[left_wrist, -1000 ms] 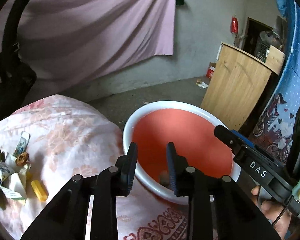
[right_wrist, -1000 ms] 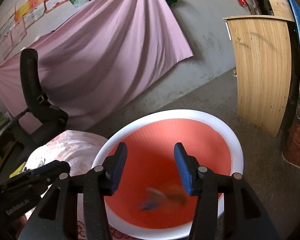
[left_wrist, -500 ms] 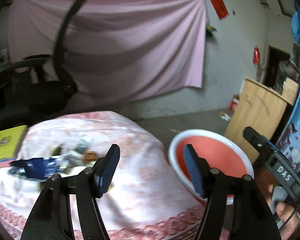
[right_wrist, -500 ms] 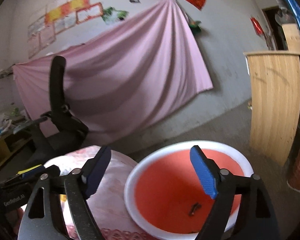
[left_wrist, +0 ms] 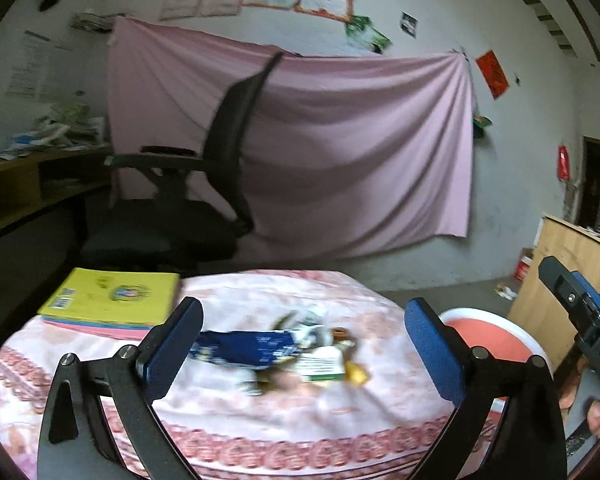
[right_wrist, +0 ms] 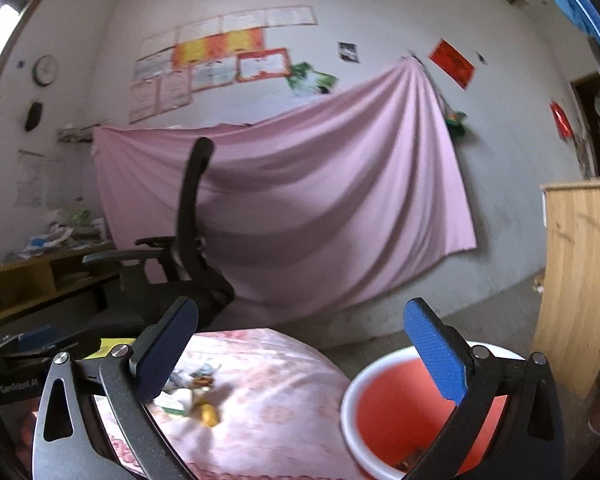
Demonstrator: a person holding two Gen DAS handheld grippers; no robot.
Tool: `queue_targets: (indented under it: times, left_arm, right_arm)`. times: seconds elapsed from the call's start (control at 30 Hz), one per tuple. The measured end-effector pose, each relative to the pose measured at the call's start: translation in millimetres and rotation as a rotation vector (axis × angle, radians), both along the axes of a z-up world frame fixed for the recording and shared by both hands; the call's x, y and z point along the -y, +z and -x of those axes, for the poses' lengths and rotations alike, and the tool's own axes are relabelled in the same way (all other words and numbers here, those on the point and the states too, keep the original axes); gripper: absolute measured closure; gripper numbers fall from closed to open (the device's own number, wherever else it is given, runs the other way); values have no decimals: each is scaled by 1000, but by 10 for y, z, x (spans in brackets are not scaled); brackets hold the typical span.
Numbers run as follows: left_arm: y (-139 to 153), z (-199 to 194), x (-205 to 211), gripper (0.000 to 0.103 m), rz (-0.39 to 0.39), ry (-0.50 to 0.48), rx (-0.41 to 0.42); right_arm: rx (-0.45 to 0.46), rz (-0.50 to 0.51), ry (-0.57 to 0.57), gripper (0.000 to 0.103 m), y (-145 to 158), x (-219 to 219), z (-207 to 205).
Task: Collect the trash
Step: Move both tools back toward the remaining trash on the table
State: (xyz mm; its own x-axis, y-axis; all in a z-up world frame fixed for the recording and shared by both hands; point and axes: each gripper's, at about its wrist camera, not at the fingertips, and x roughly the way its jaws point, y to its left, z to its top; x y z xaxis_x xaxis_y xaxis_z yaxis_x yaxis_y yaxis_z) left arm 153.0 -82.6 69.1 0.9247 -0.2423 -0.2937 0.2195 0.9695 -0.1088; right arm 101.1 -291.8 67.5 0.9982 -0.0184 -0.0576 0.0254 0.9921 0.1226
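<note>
Trash pile [left_wrist: 300, 350] (blue wrapper [left_wrist: 240, 346], white-green packet [left_wrist: 324, 364], yellow piece [left_wrist: 358, 372]) lies on the pink floral tablecloth [left_wrist: 260, 412], ahead of and between the left gripper [left_wrist: 300, 354] fingers, not touching. Left jaws wide apart, empty. Right gripper [right_wrist: 300, 360] jaws also wide, empty; the red basin with white rim [right_wrist: 384, 412] sits below its right finger, scraps at the bottom. Yellow book [left_wrist: 116, 298] at the table's far left. Versus 1 s ago: both grippers were over the basin, jaws narrower; now raised, left turned toward the pile.
</note>
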Motion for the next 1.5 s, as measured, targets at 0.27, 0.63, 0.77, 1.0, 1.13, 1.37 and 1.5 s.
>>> queue_targets:
  times: [0.27, 0.63, 0.77, 1.0, 1.13, 1.37, 1.5]
  left_arm:
    - [-21, 134, -423, 4, -6, 91, 41]
    - [-208, 72, -788, 4, -42, 123, 15]
    - [-294, -71, -848, 4, -39, 136, -37]
    - [-424, -392, -954, 5, 10, 115, -190]
    - [-514, -555, -957, 18, 44, 72, -277]
    - [-643, -790, -907, 39, 75, 1, -394]
    - [-712, -926, -910, 51, 110, -16, -451]
  right_arm:
    - [20, 87, 64, 0, -25, -458, -11]
    - [-43, 171, 125, 0, -112, -787, -171]
    - [-110, 186, 138, 0, -174, -856, -298]
    - [-266, 175, 153, 1, -292, -862, -557]
    - [-366, 155, 174, 10, -374, -850, -693]
    - [-552, 169, 217, 29, -559, -939, -906]
    - [-625, 157, 243, 38, -647, -943, -1001]
